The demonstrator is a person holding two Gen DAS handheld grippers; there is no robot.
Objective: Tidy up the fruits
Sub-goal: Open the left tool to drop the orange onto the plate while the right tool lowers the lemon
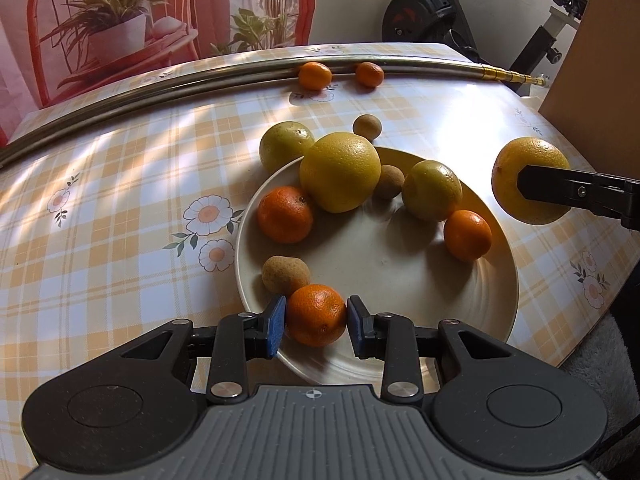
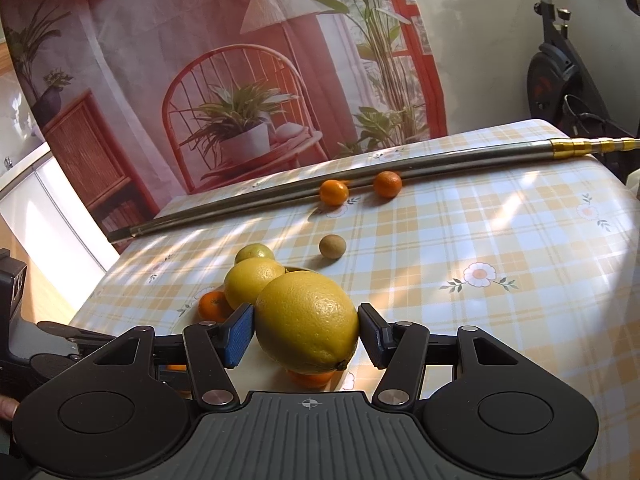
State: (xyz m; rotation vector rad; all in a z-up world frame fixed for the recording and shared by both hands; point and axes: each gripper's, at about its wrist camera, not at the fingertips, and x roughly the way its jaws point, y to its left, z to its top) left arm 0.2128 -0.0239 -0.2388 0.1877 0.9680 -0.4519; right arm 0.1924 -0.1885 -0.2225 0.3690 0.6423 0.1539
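Note:
A cream plate [image 1: 400,280] holds several fruits: a large yellow orange [image 1: 340,172], a greenish orange [image 1: 432,190], tangerines [image 1: 285,215] [image 1: 467,235] and small brown fruits [image 1: 285,275]. My left gripper [image 1: 316,316] is shut on a tangerine [image 1: 316,314] over the plate's near rim. My right gripper [image 2: 306,328] is shut on a large yellow orange [image 2: 307,322], held above the plate's right side; it also shows in the left wrist view [image 1: 530,160]. Off the plate lie a green-yellow fruit [image 1: 285,145] and a brown fruit [image 1: 367,127].
Two tangerines [image 1: 315,75] [image 1: 369,74] rest against a metal pole [image 1: 160,88] along the table's far edge. A brown cardboard box [image 1: 592,60] stands at the right. An exercise bike [image 1: 440,12] stands behind the checked tablecloth [image 1: 120,200].

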